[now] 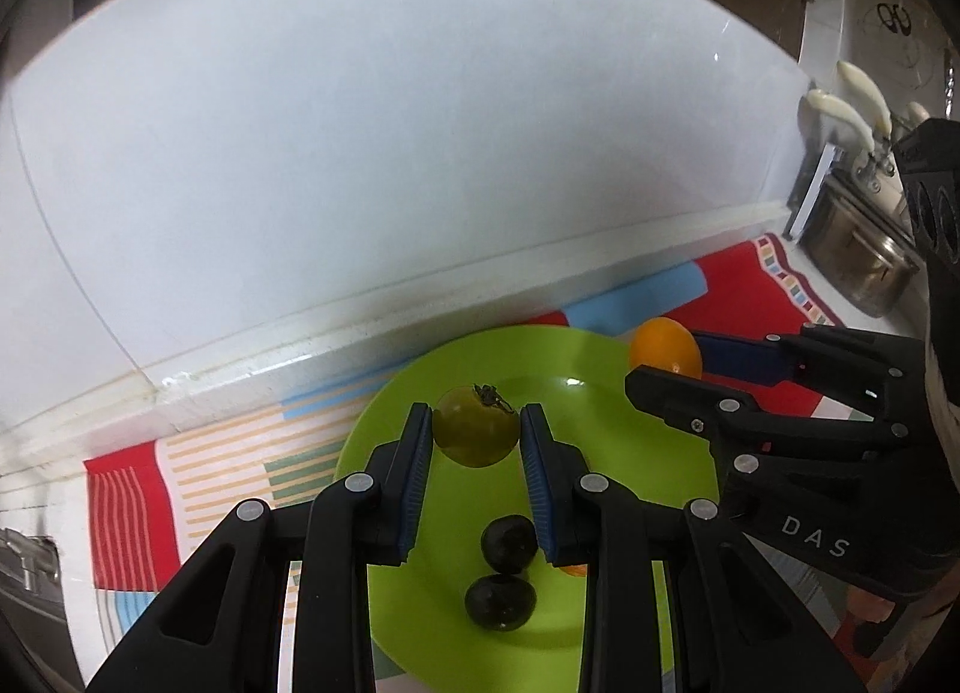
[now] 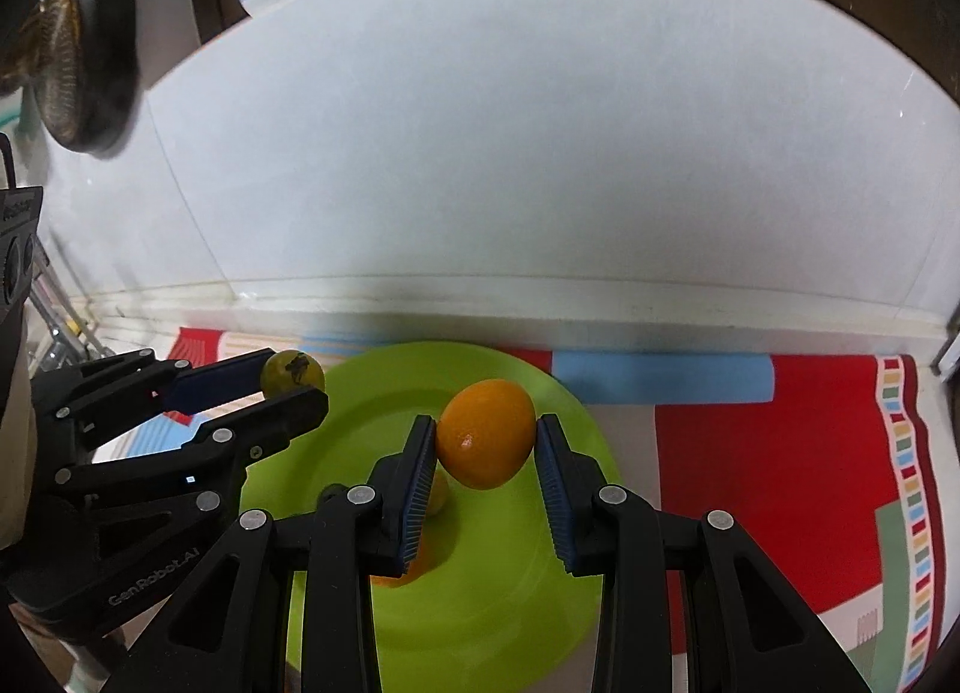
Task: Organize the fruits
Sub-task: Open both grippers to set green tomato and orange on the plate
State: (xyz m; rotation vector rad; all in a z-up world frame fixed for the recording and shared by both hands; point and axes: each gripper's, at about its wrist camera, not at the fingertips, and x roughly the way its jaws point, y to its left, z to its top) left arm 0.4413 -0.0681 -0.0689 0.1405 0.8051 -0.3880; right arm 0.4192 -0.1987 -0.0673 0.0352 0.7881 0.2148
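A green plate [image 1: 612, 441] lies on a striped cloth by the white wall. My left gripper [image 1: 477, 432] is shut on a yellow-green tomato [image 1: 474, 429] with a dark stem, held above the plate. Two dark round fruits [image 1: 509, 543] [image 1: 499, 602] lie on the plate below it. My right gripper [image 2: 485, 441] is shut on an orange fruit [image 2: 486, 432] above the plate [image 2: 510, 603]. The right gripper with the orange [image 1: 665, 354] shows at right in the left wrist view. The left gripper with the tomato [image 2: 293, 372] shows at left in the right wrist view. Another orange piece [image 2: 414, 567] lies partly hidden under my right fingers.
The colourful cloth [image 2: 780, 453] covers the counter. The white tiled wall [image 1: 420, 153] rises just behind the plate. A steel pot [image 1: 864, 261] and utensils with white handles [image 1: 840, 117] stand at the far right. A dark ladle [image 2: 84, 45] hangs at upper left.
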